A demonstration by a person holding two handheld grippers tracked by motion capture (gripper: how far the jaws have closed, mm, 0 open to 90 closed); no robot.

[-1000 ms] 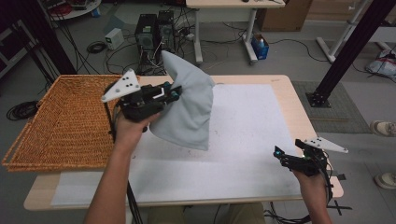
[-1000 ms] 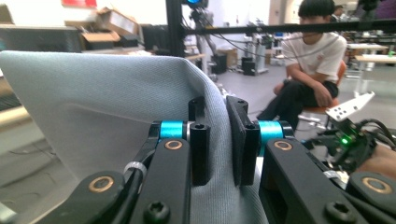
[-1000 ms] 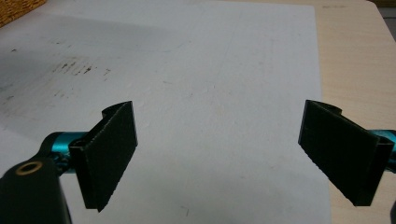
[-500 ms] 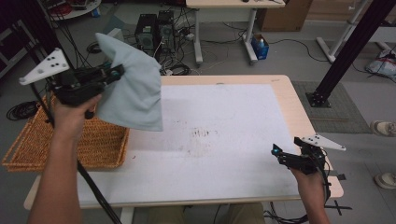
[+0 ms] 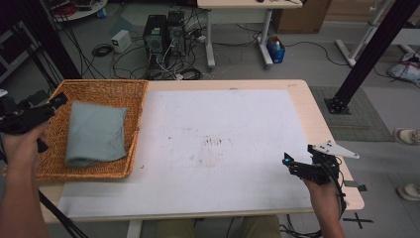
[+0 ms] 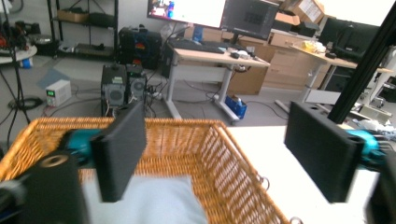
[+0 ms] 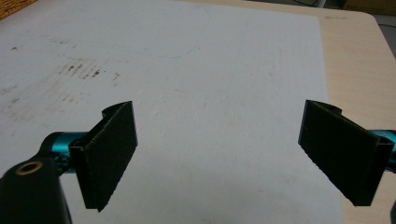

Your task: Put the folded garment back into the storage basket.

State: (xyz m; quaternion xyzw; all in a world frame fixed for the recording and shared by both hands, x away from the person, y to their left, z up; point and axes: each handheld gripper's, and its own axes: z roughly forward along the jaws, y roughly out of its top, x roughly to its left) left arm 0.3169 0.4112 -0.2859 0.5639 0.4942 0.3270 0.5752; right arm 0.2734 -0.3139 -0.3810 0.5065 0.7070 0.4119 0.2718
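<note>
A folded grey-blue cloth lies inside the wicker basket at the table's left end. My left gripper hovers at the basket's left rim. Its jaws have just been opening and stand apart with nothing between them. In the left gripper view my left gripper looks over the basket, with the cloth low beneath it. My right gripper stays open near the table's front right corner. In the right gripper view my right gripper is held wide above the white mat, holding nothing.
A white mat with dark smudges covers most of the wooden table. Beyond the far edge stand computer towers amid cables and a desk. A black frame post rises at the right.
My left hand swung left from over the table to the basket, and its jaws let go of the cloth, which now lies in the basket. The right hand stayed put.
</note>
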